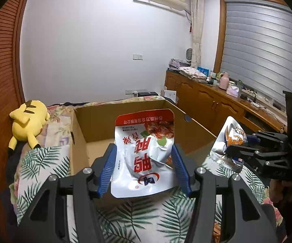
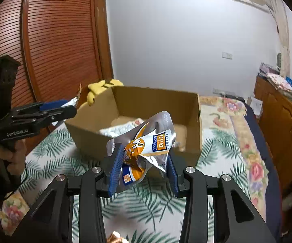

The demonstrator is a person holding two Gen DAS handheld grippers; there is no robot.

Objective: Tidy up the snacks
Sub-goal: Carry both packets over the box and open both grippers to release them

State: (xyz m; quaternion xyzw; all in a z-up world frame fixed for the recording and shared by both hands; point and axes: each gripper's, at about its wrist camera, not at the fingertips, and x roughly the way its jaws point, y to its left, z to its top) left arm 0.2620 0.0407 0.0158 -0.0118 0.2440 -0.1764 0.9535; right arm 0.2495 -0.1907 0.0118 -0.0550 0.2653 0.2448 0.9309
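In the left wrist view my left gripper is shut on a white and red snack bag, its blue pads pressing both side edges. The bag hangs above the near wall of an open cardboard box. My right gripper is shut on a crumpled silver and orange snack bag, held in front of the same cardboard box. Some pale packets lie on the box floor. Each gripper shows in the other's view: the right gripper with its silver bag, the left gripper beside the box's left corner.
The box rests on a bed with a leaf-print cover and a floral blanket. A yellow plush toy lies left of the box. A wooden slatted wardrobe stands at the left, a cluttered wooden sideboard at the right.
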